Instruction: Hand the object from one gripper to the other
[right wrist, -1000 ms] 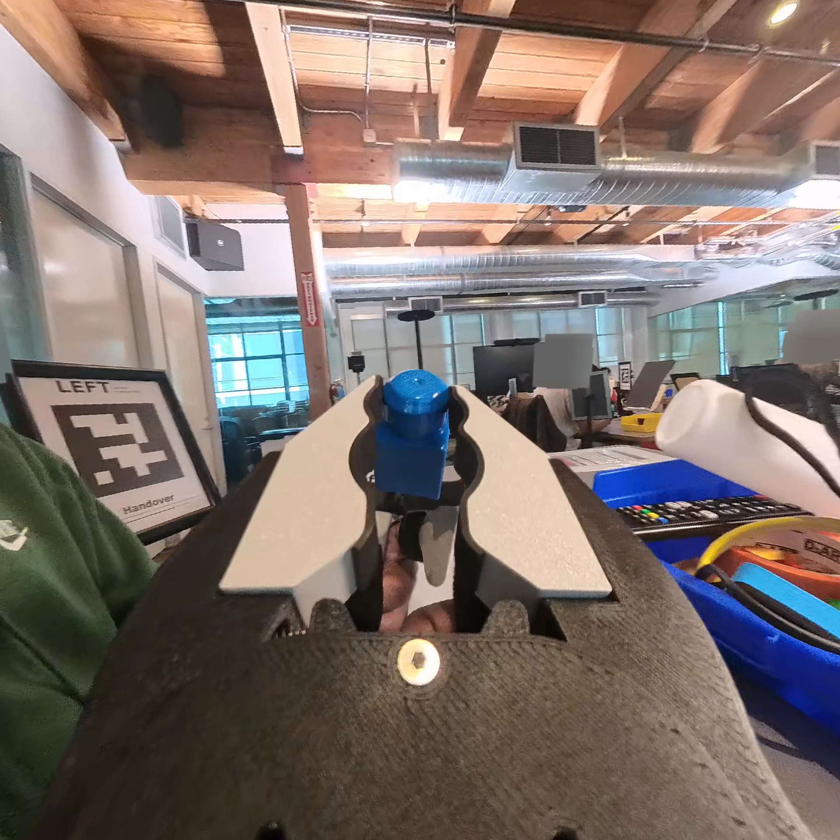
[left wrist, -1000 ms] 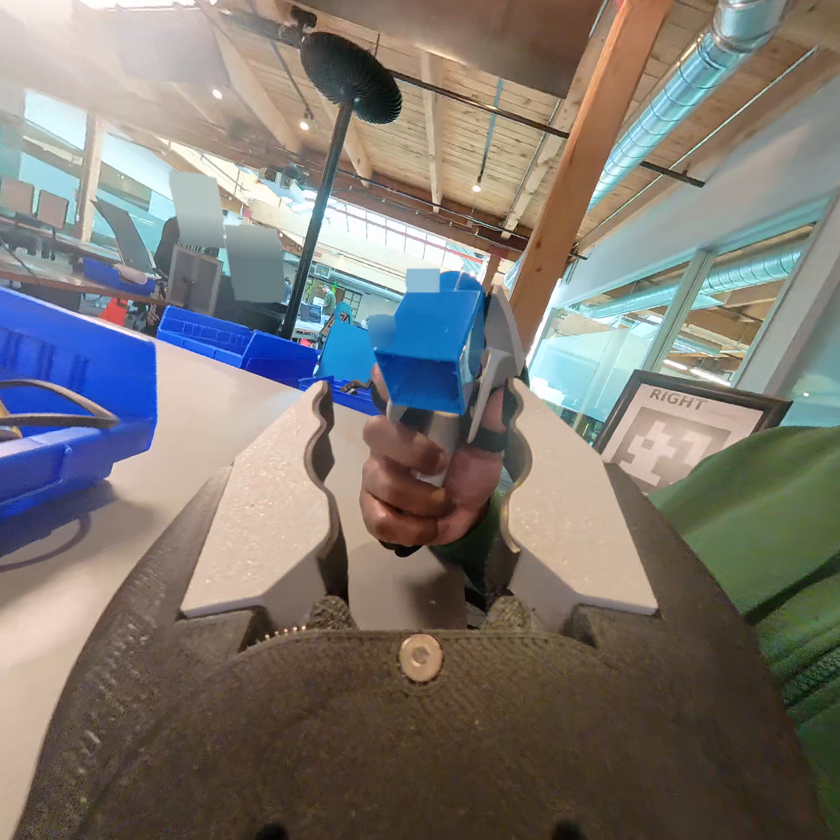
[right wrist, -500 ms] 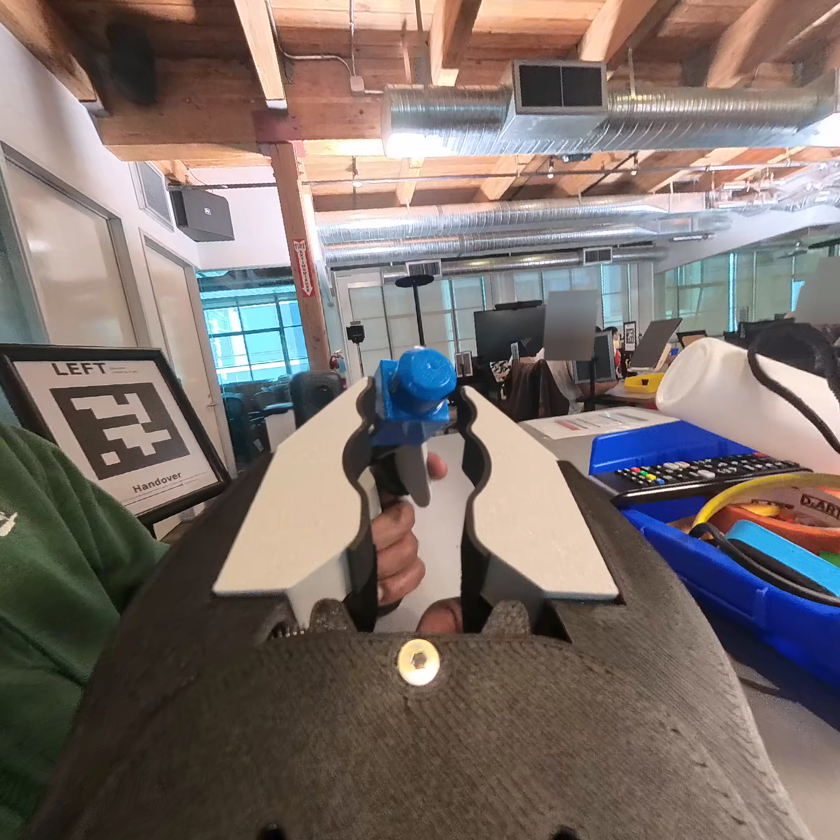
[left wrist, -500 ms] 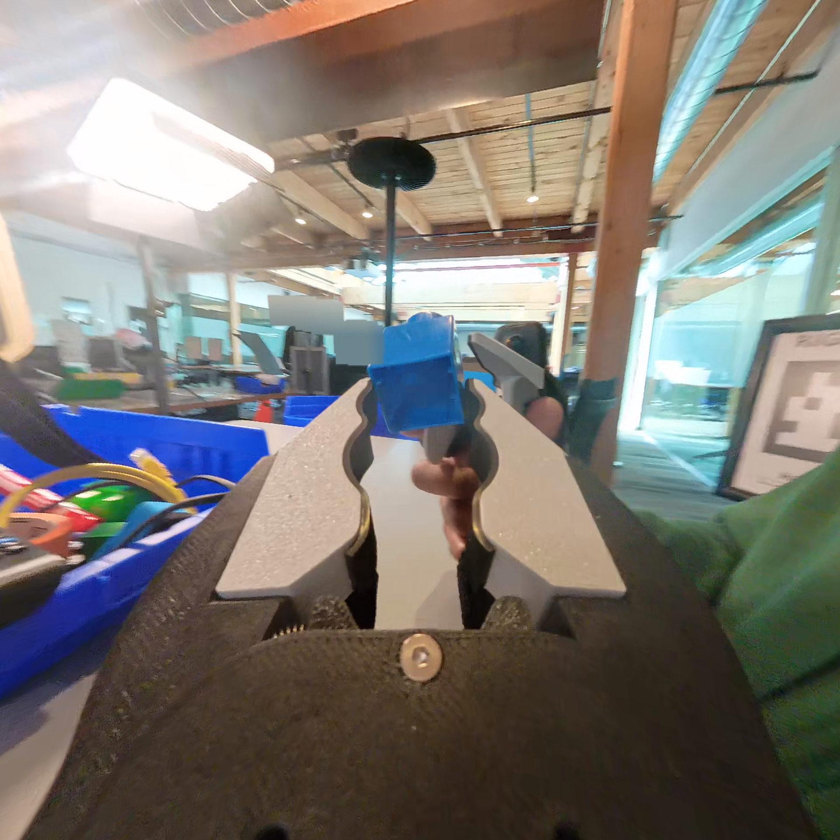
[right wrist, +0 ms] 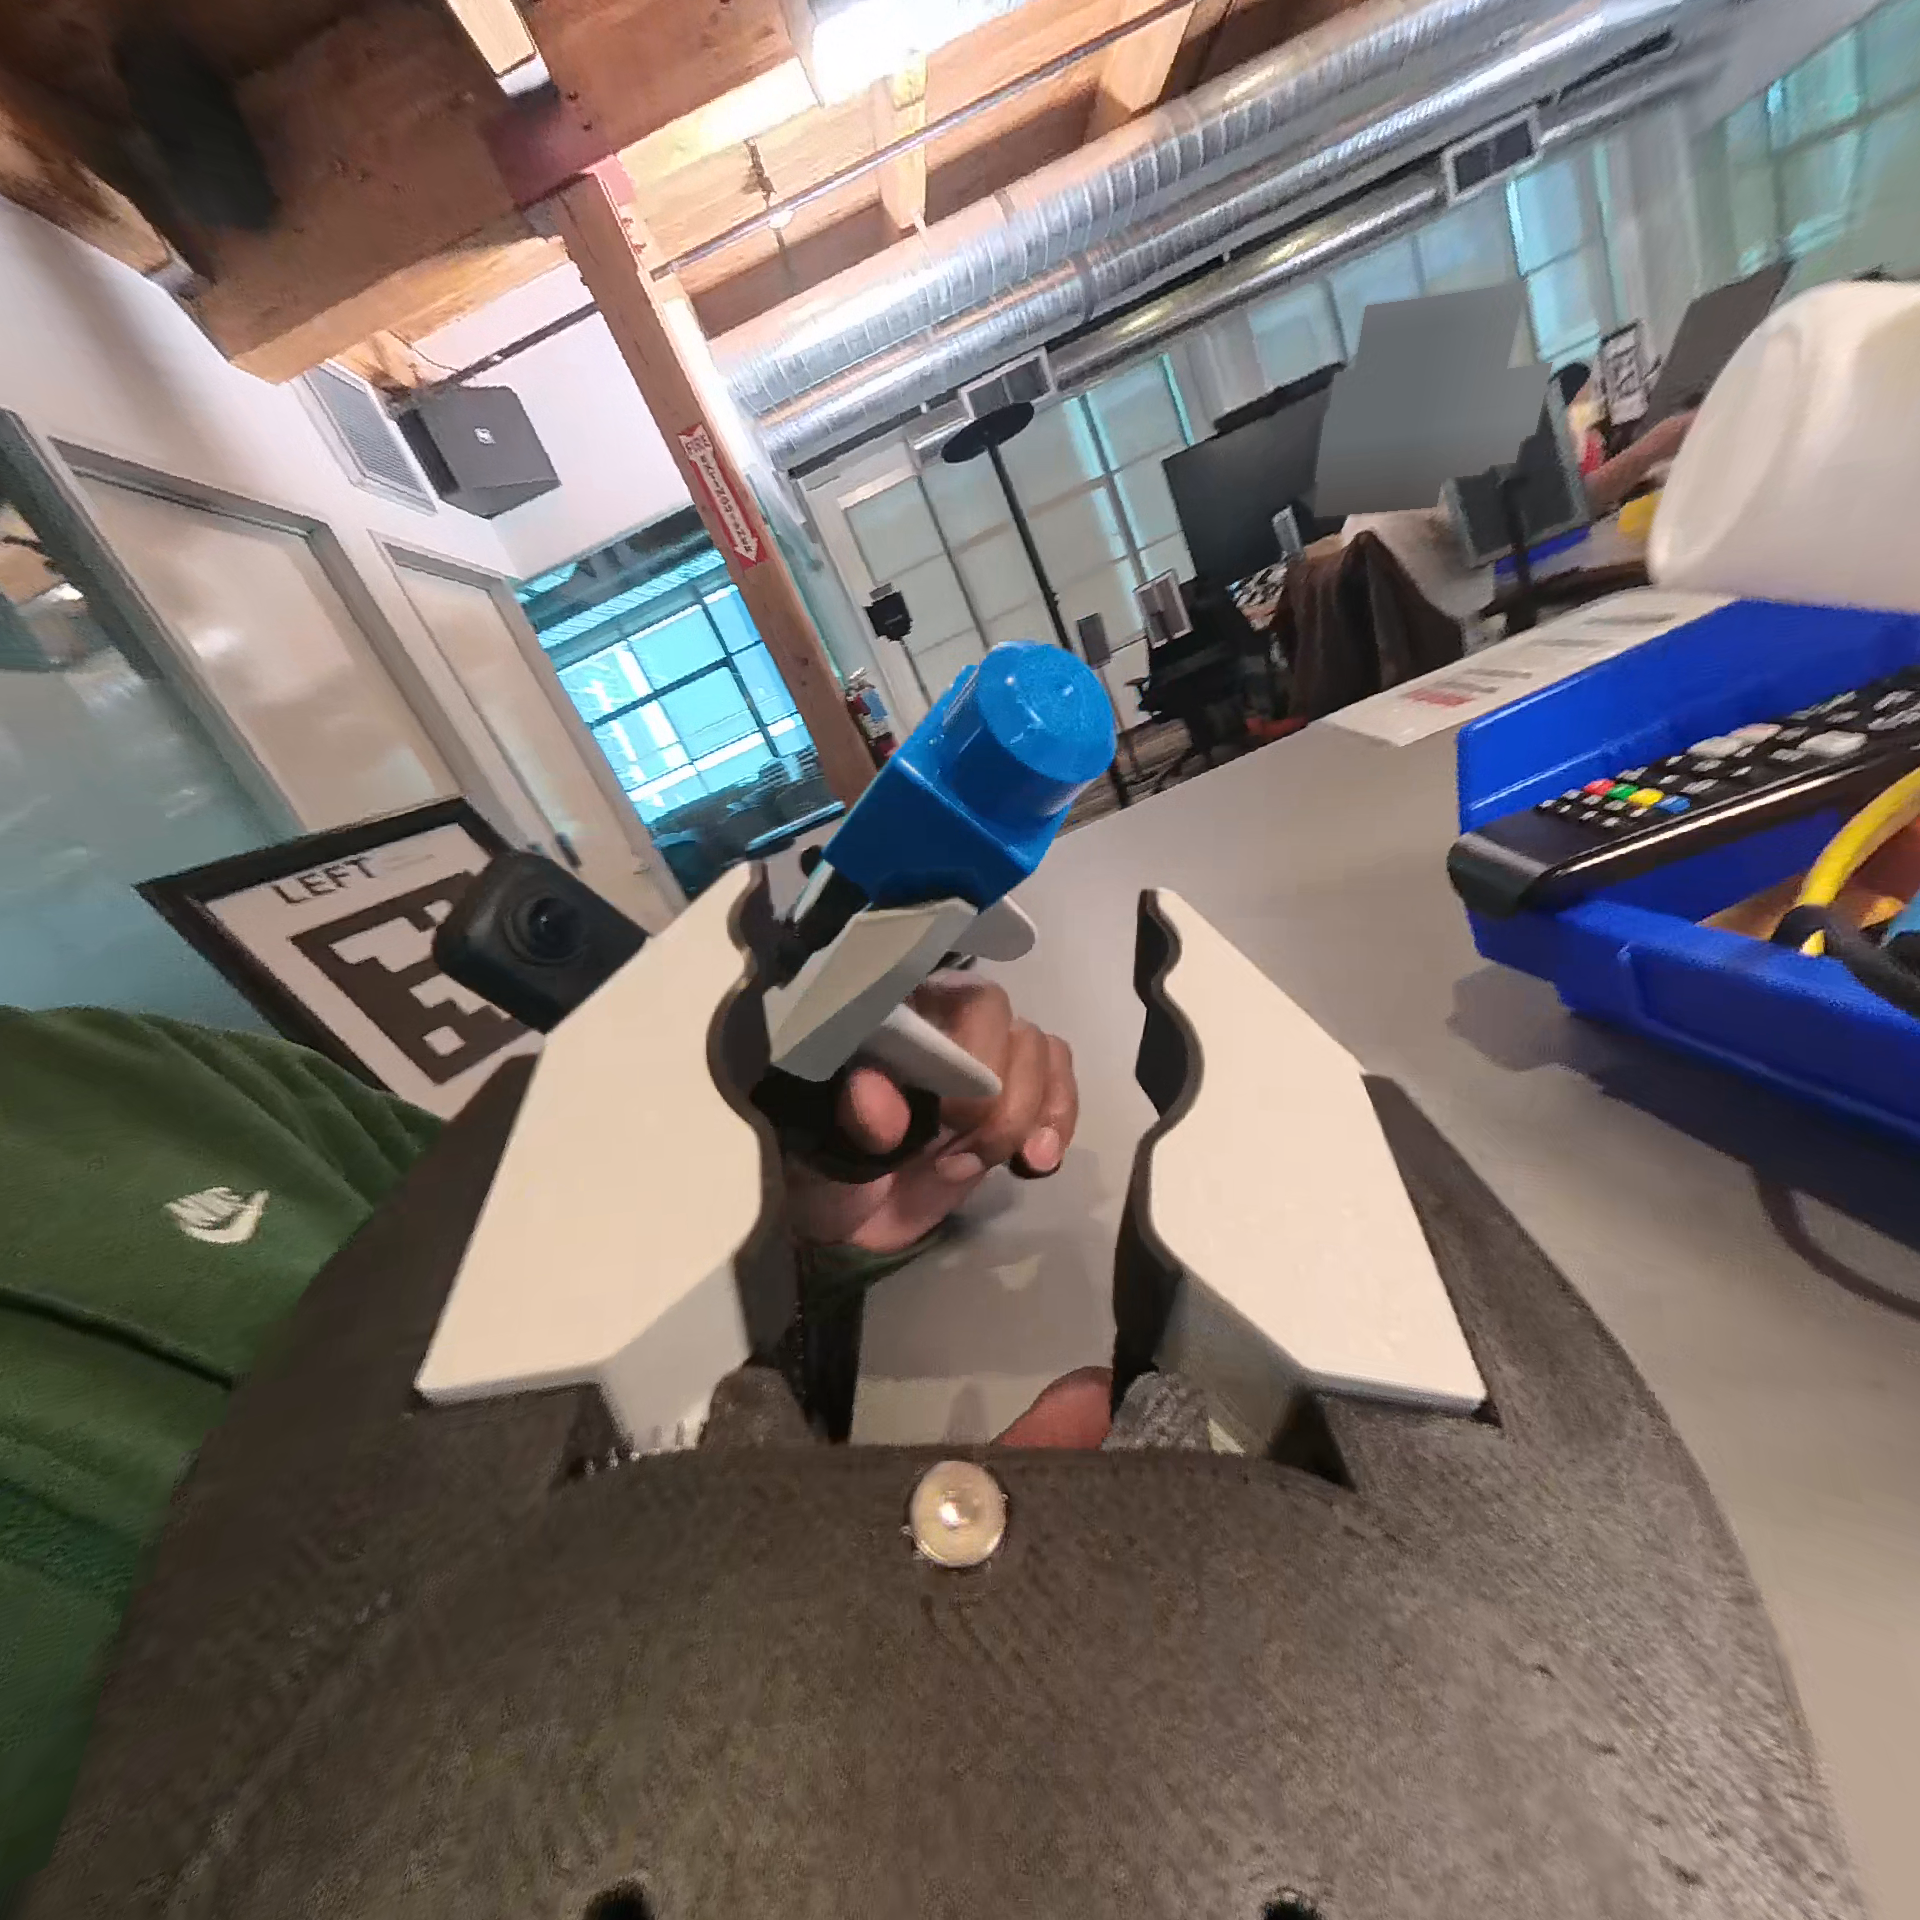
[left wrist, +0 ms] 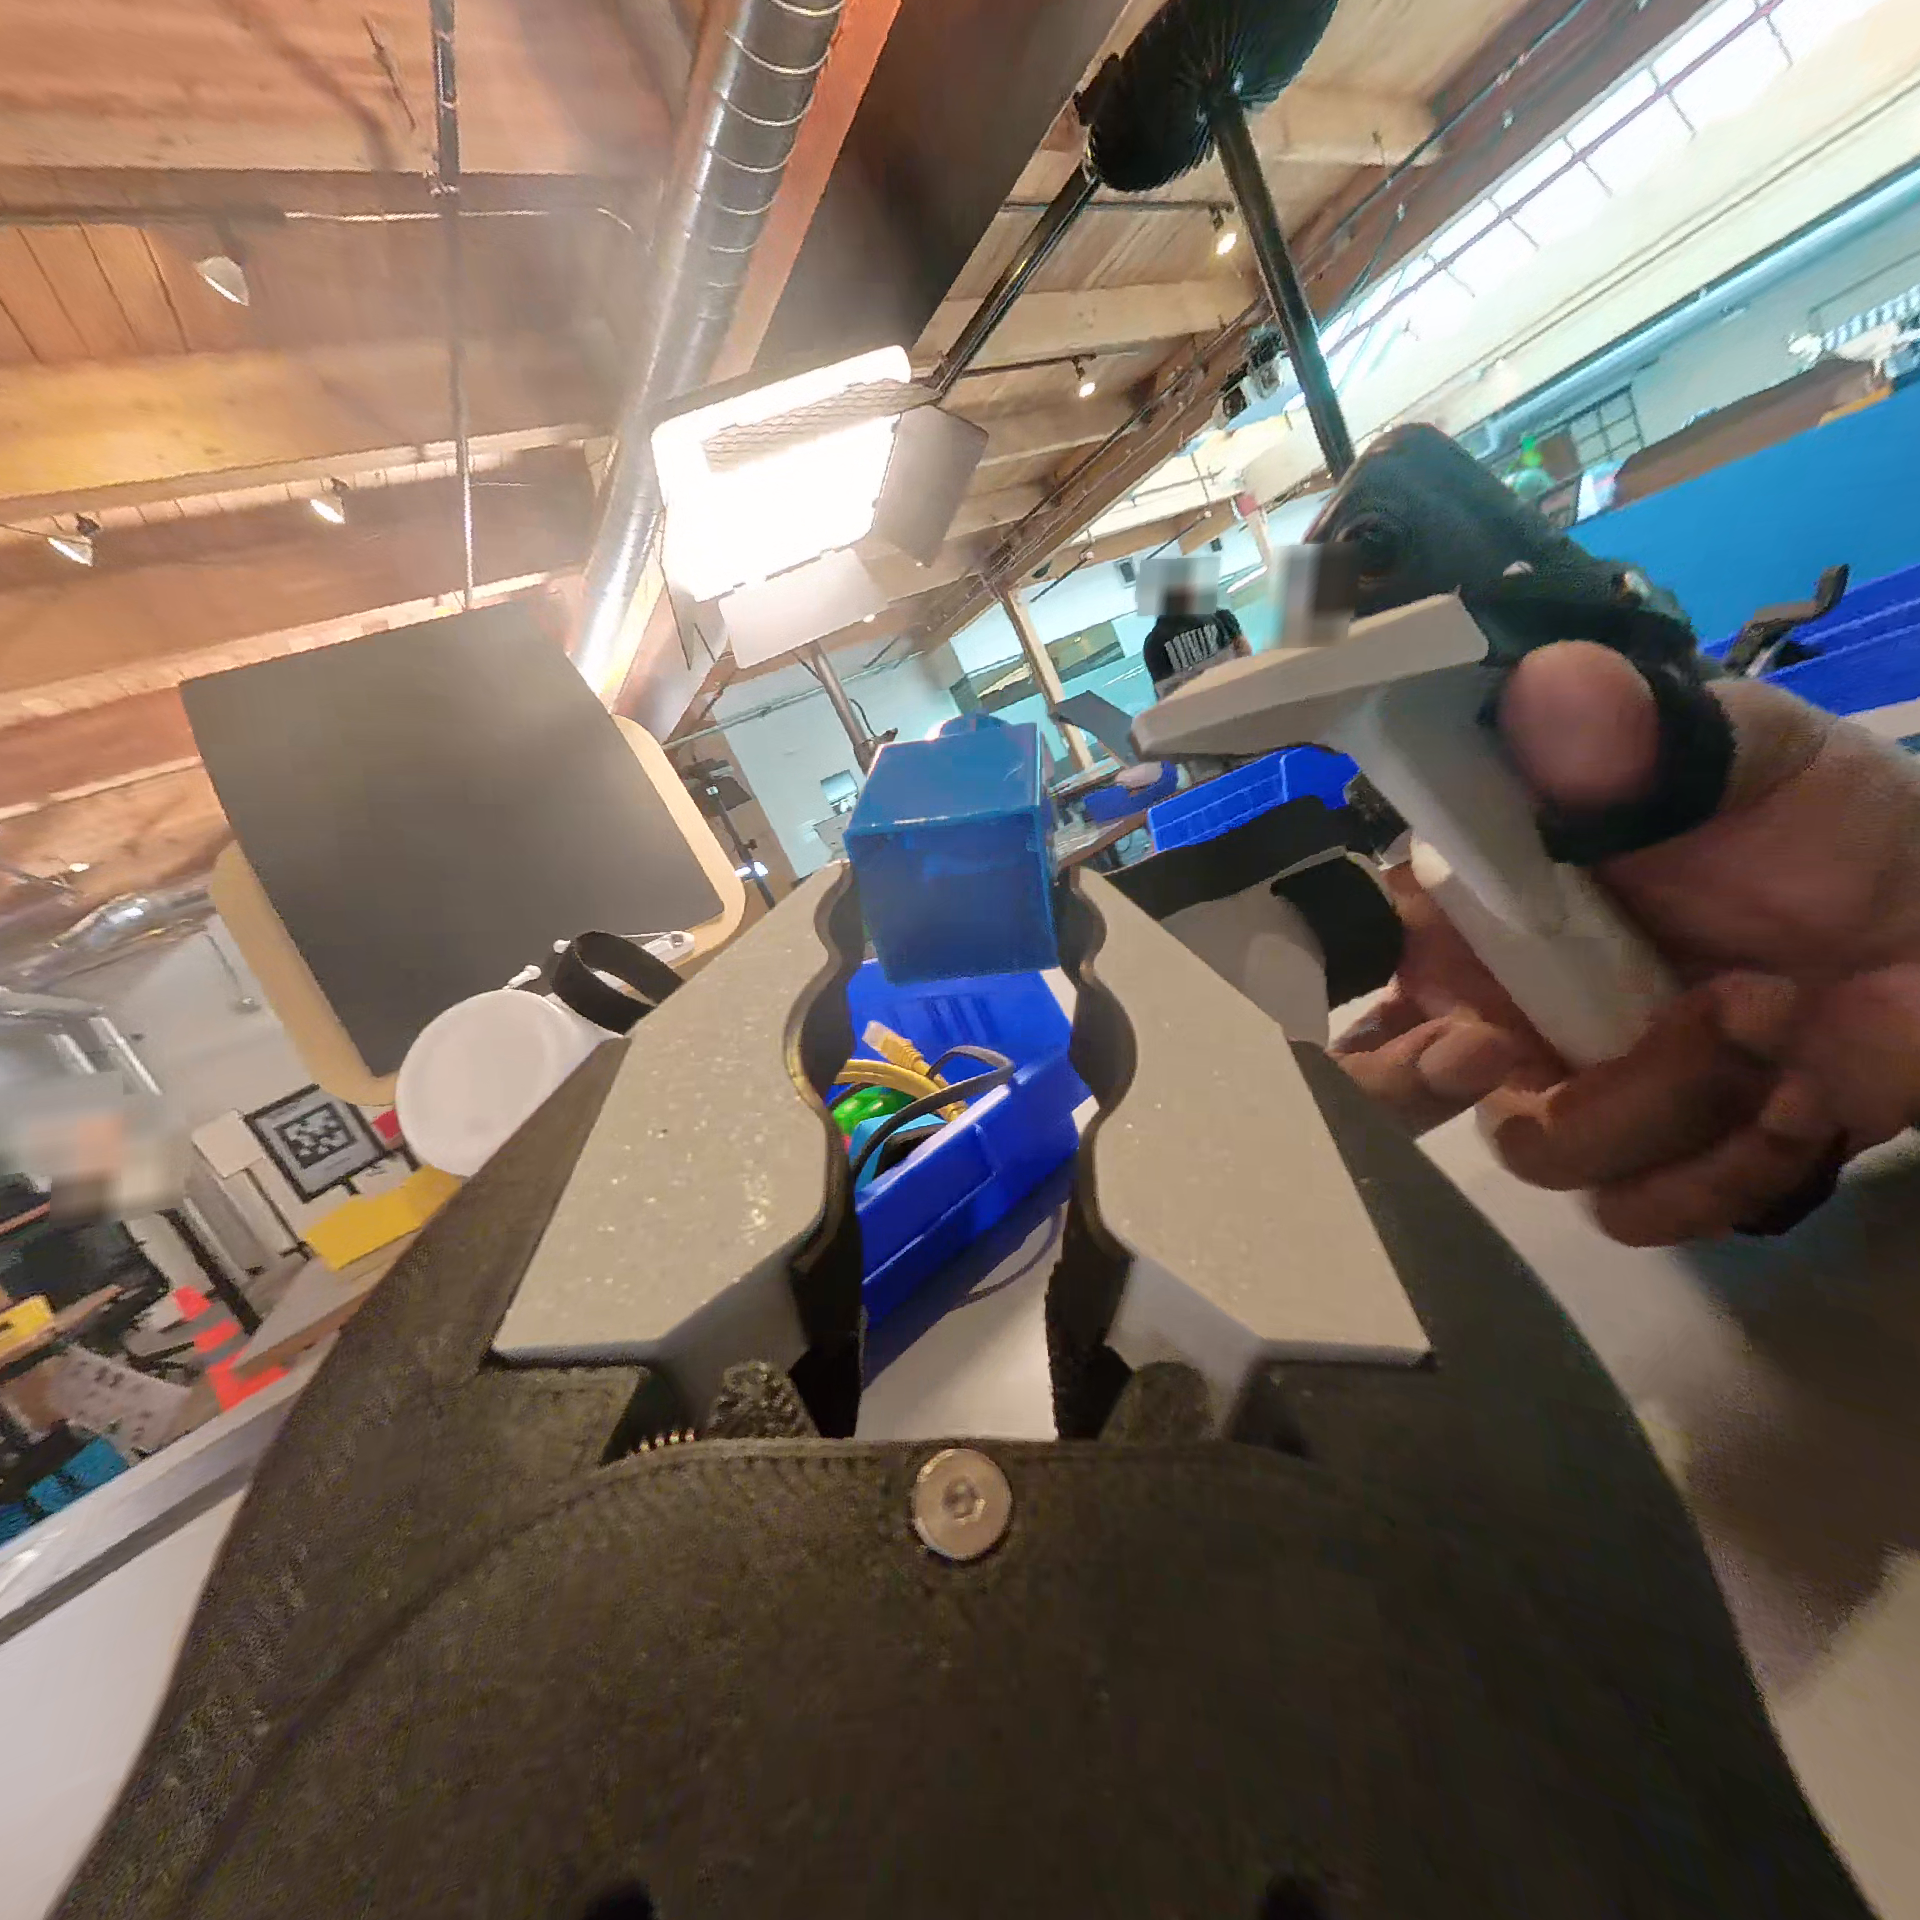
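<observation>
Gripping the small blue plastic block with a round cap (left wrist: pixel 951 854) right at its tips, the left gripper (left wrist: pixel 954 914) has both grey fingers pressed against the block's flat sides, hollow underside facing back toward the wrist. From the right wrist view the same block (right wrist: pixel 971 795) sits tilted, cap pointing up and to the right, pinched in the far gripper (right wrist: pixel 914 914) with the person's left hand (right wrist: pixel 935 1122) wrapped round its handle below. The right gripper (right wrist: pixel 945 914) stands spread wide, nothing between its fingers (right wrist: pixel 1278 1122); the block is beyond its tips, closer to the left finger, not touching either. In the left wrist view that right gripper (left wrist: pixel 1351 675) shows off to the right of the left tongs, held in the person's right hand (left wrist: pixel 1704 935), well clear of the block. Beyond the left tongs lies a blue plastic bin (left wrist: pixel 966 1164) of cables on the grey table (left wrist: pixel 1621 1299). To the right of the right tongs, another blue bin (right wrist: pixel 1704 935) carries a black remote control (right wrist: pixel 1704 800). A green sleeve (right wrist: pixel 135 1247) fills the left edge.
</observation>
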{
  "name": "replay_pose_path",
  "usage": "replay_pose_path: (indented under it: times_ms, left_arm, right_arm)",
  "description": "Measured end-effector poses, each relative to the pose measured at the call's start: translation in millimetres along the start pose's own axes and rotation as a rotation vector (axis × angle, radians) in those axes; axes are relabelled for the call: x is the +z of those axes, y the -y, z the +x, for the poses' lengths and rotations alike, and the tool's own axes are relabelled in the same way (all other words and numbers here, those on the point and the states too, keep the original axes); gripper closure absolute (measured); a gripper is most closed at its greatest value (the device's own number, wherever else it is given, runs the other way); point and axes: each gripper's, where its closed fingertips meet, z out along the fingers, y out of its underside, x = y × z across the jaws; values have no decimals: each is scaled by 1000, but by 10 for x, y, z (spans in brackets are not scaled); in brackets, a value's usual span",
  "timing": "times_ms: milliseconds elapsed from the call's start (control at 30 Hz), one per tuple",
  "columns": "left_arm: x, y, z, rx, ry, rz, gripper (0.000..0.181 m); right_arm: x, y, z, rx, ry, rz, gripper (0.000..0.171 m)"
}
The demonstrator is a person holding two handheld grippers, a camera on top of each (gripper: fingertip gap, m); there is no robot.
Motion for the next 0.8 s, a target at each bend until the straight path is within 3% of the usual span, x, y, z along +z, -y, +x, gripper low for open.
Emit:
replay_pose_path:
  times_ms: [167,267,367,500,633,800]
  left_arm:
    - [47,-24,103,140,-13,-17,143]
    - [93,-55,152,198,-23,-32,143]
    - [129,-110,191,209,-38,-58,143]
    - [111,-156,165,152,-40,-79,142]
    - [65,-176,155,-58,-98,-88,127]
    - [-107,79,186,-570,-321,48,117]
  right_arm:
    - [23,-12,-10,127,62,-14,97]
    - [-3,40,30,164,60,15,108]
    - [-38,94,119,128,5,48,132]
    - [-22,132,189,-43,-106,49,133]
    - [-52,236,100,-290,-178,98,133]
    - [-80,385,-199,-390,-80,208,133]
